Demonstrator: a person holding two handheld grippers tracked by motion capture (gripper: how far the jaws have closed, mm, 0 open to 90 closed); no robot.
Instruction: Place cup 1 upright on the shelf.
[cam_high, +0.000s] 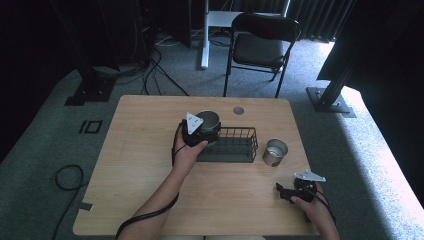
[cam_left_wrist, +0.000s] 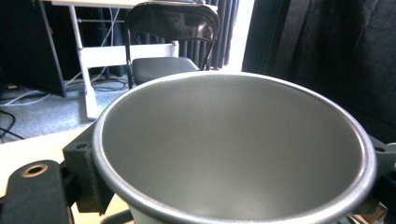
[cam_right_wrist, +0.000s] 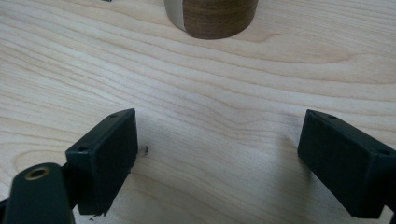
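Note:
My left gripper is shut on a steel cup, holding it at the left end of a black wire rack. In the left gripper view the cup's open mouth faces the camera, clamped between the black pads; it looks empty. Whether it rests in the rack I cannot tell. A second steel cup stands upright on the table just right of the rack. Near the front right edge my right gripper is open and low over bare wood, with that cup's base ahead of it.
The light wooden table has a small round grommet near its far edge. Behind the table stand a black folding chair and a white desk leg. Cables lie on the grey carpet at the left.

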